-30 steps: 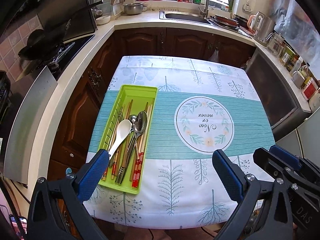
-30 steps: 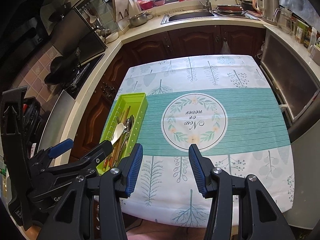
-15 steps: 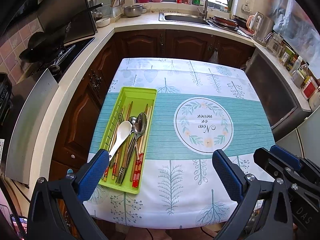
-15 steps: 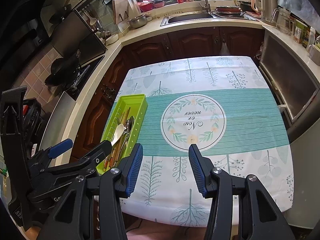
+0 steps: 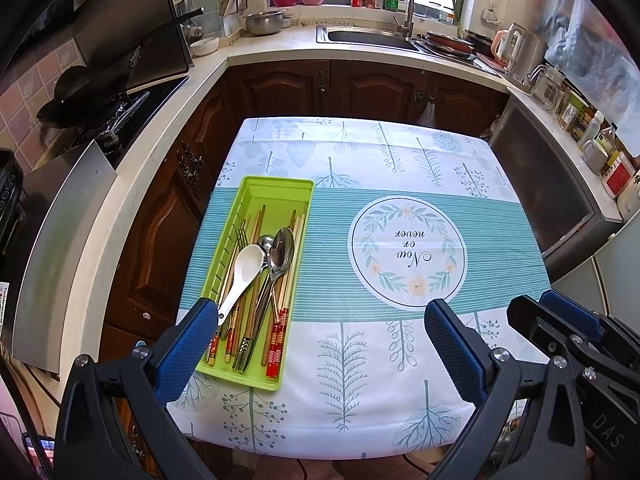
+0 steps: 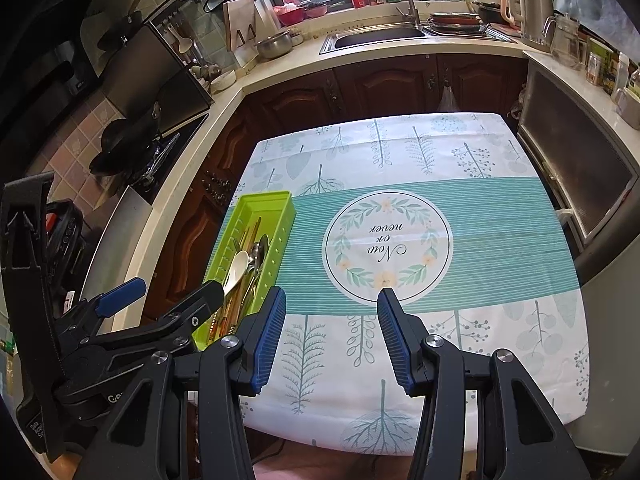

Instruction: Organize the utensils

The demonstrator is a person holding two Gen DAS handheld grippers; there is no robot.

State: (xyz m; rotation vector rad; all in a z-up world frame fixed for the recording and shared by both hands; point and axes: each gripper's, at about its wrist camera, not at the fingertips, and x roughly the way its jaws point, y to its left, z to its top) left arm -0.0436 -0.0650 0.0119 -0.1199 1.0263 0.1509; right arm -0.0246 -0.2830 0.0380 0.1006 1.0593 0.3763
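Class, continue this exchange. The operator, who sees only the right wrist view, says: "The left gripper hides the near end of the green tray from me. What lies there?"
Observer: Chopsticks with red-banded ends reach almost to the near rim of the green tray.
Operator: Is the left gripper holding anything?
Observer: No. The left gripper stands wide open, with only tablecloth showing between its pads.
Operator: Does the tray overhang the table?
Observer: No, its near rim lies inside the table edge.

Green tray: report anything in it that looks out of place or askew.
In the green tray, the white spoon, metal spoons, a fork and chopsticks lie heaped together, crossing at angles, unsorted. Nothing has spilled onto the tablecloth.
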